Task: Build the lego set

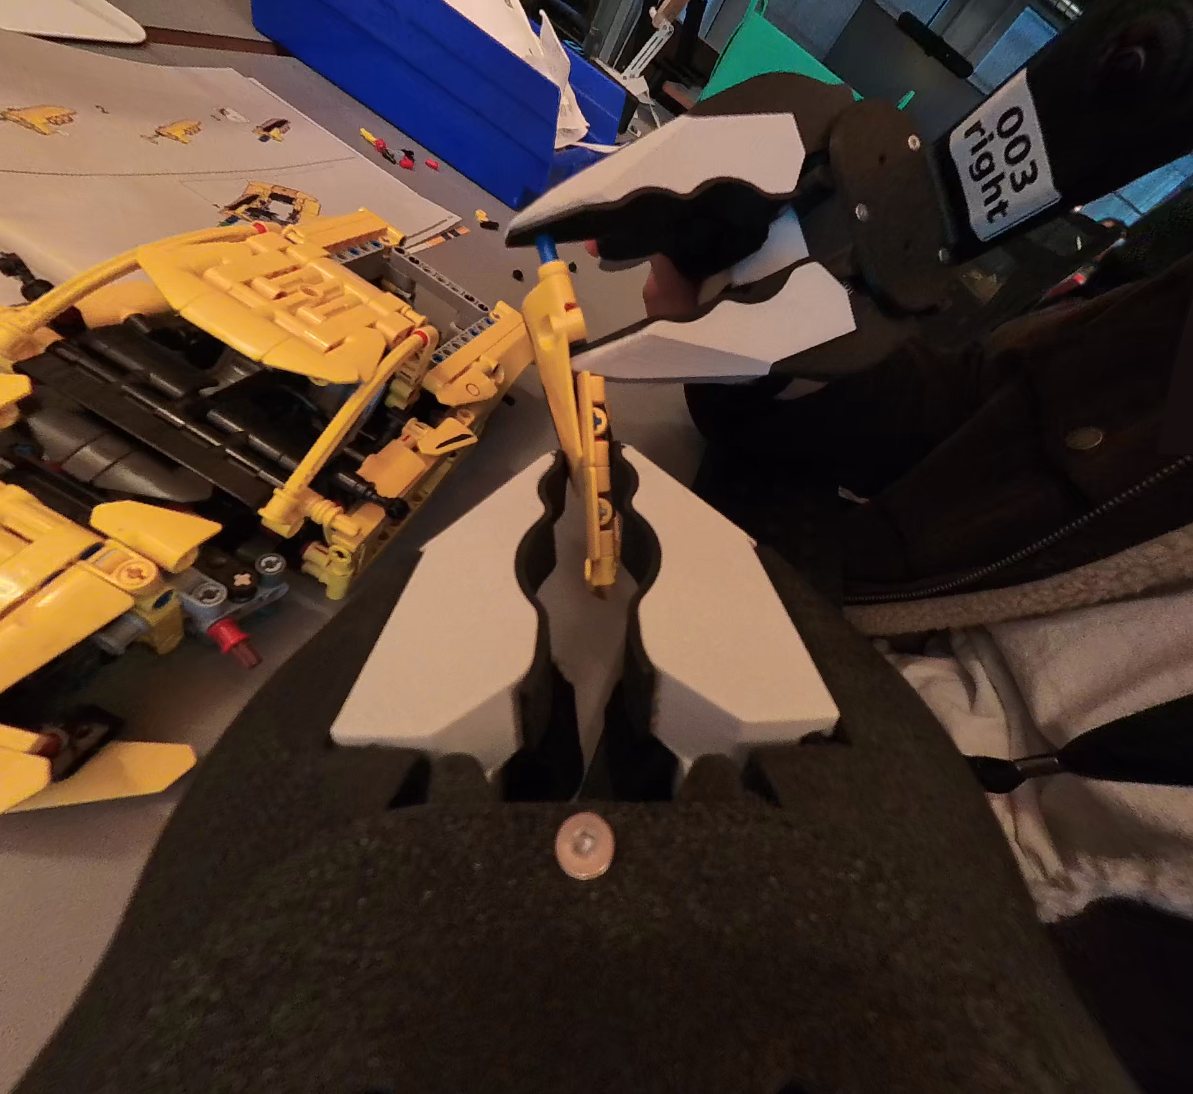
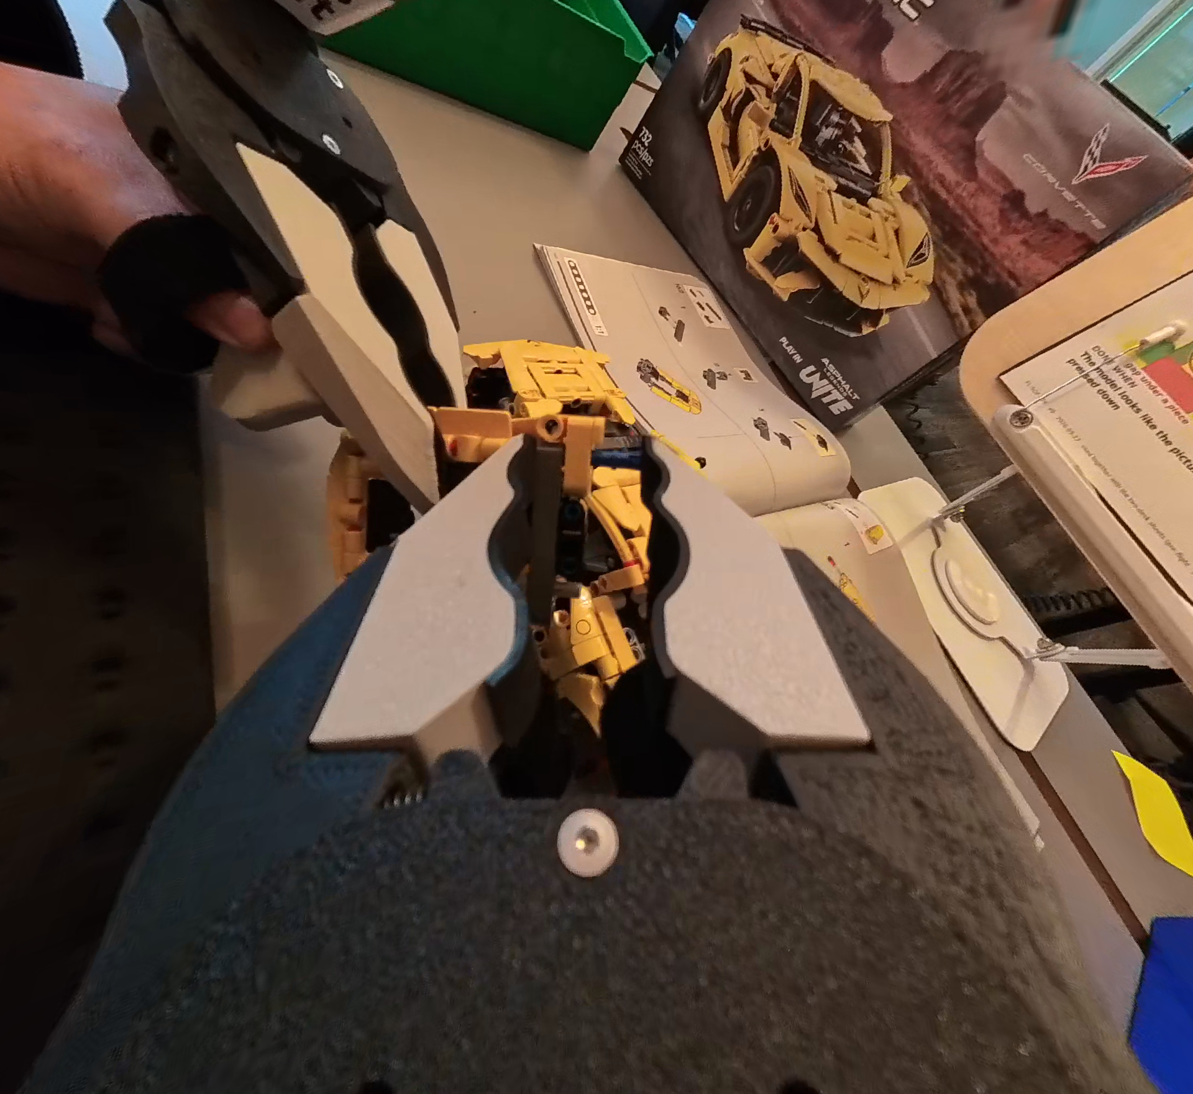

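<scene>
In the left wrist view, the left tongs (image 1: 591, 463) are clenched near their tips on a slim yellow sub-assembly (image 1: 597, 482), which stands nearly upright between the two pale fingers. Just beyond, the right tongs (image 1: 545, 295) reach in from the right with their fingers spread around the top of that same piece: the upper fingertip touches a short blue axle (image 1: 549, 250) poking out of its top, while the lower fingertip sits just beside its yellow head, so whether they truly grip it cannot be told. To the left, the partly built yellow car (image 1: 271, 392) rests on the grey tabletop (image 1: 77, 908), with its nose close to the held piece. Farther back, the open instruction booklet (image 1: 161, 159) lies flat, and a scatter of small loose parts (image 1: 403, 153) lies beside it. Behind those stands a blue bin (image 1: 387, 43) stuffed with paper. In the right wrist view, the set's box (image 2: 904, 159) stands at the far edge of the tabletop, with a green bin (image 2: 516, 49) to its left.
</scene>
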